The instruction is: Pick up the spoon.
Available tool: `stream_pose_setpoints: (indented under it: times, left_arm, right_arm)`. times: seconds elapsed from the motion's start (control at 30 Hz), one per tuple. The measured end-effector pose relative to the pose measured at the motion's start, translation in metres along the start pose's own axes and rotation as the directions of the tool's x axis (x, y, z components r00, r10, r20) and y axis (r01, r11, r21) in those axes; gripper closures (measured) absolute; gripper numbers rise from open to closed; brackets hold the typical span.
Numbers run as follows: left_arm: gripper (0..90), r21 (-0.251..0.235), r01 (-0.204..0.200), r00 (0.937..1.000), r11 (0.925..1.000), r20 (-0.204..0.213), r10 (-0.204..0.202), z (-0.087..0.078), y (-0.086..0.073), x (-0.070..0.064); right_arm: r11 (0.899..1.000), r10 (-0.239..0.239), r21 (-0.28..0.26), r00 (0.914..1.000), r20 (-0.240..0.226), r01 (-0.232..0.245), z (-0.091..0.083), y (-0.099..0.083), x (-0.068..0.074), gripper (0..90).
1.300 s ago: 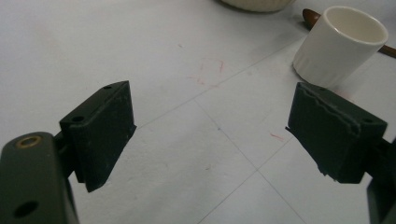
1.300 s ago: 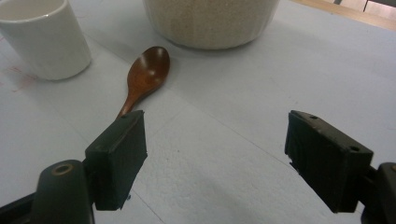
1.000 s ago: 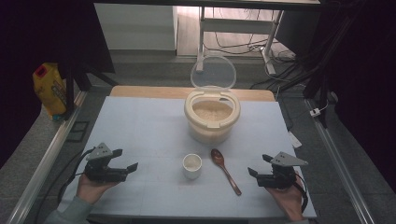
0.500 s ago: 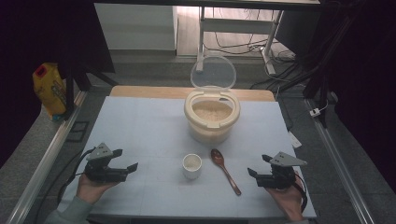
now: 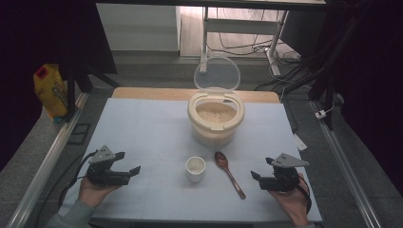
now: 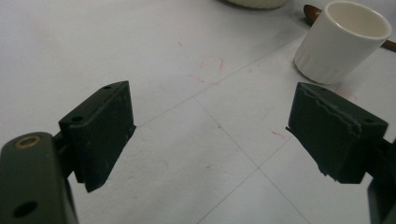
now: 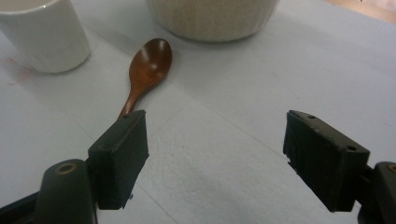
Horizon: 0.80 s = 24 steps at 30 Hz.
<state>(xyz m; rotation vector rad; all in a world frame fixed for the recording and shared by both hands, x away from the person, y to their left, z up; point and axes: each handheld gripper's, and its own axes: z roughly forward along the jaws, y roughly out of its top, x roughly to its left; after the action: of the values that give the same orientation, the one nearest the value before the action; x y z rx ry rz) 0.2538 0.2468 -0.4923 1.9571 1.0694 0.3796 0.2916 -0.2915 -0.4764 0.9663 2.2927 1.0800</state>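
Note:
A cream rice container (image 5: pixel 216 118) with its clear lid (image 5: pixel 216 74) tipped back stands at the table's far middle, holding rice. In front of it sit a small white cup (image 5: pixel 195 169) (image 6: pixel 340 39) (image 7: pixel 44 32) and a brown wooden spoon (image 5: pixel 229 173) (image 7: pixel 145 68), bowl end away from me. My left gripper (image 5: pixel 127 164) (image 6: pixel 210 135) rests open near the front left, empty, the cup off to its right. My right gripper (image 5: pixel 261 168) (image 7: pixel 219 158) is open and empty at the front right, just right of the spoon's handle.
The light grey mat (image 5: pixel 142 128) covers the table, with a wooden edge (image 5: pixel 142 93) at the back. A yellow bottle (image 5: pixel 50 90) stands off the table's left side. Metal rails run along both sides; cables and a stand lie beyond the table.

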Motion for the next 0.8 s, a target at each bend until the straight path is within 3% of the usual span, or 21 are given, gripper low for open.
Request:
stream_pose_setpoints:
  times: [0.27,0.47,0.53,0.7,0.73,0.8]
  left_arm:
    - [14.0,0.005,-0.006,1.0,1.0,-0.003,0.006,0.001,-0.001,0.0]
    - [14.1,0.002,-0.006,0.9999,1.0,-0.009,0.006,0.0,-0.001,-0.001]
    - [14.1,0.006,-0.01,0.9999,0.9999,-0.01,0.01,0.001,-0.001,-0.001]
    - [14.1,0.008,-0.011,0.9999,0.9999,-0.008,0.011,0.002,-0.001,-0.001]
    - [14.1,0.007,-0.011,0.9999,0.9999,-0.008,0.011,0.002,-0.001,-0.001]
    - [14.1,0.006,-0.01,0.9999,0.9999,-0.007,0.01,0.002,-0.001,0.0]
  right_arm:
    - [0.998,0.004,0.062,1.0,0.008,-0.005,-0.002,0.013,0.008,24.2]
    - [0.993,-0.008,0.114,0.9997,-0.022,0.01,0.0,0.024,0.016,25.4]
    - [0.985,-0.012,0.169,0.9994,-0.034,0.017,0.004,0.032,0.023,26.1]
    - [0.972,-0.002,0.235,0.9985,-0.056,0.015,0.011,0.037,0.032,27.5]
    - [0.961,0.002,0.276,0.9977,-0.067,0.017,0.014,0.038,0.036,28.5]
    - [0.95,0.004,0.312,0.9973,-0.073,0.019,0.018,0.04,0.04,29.2]
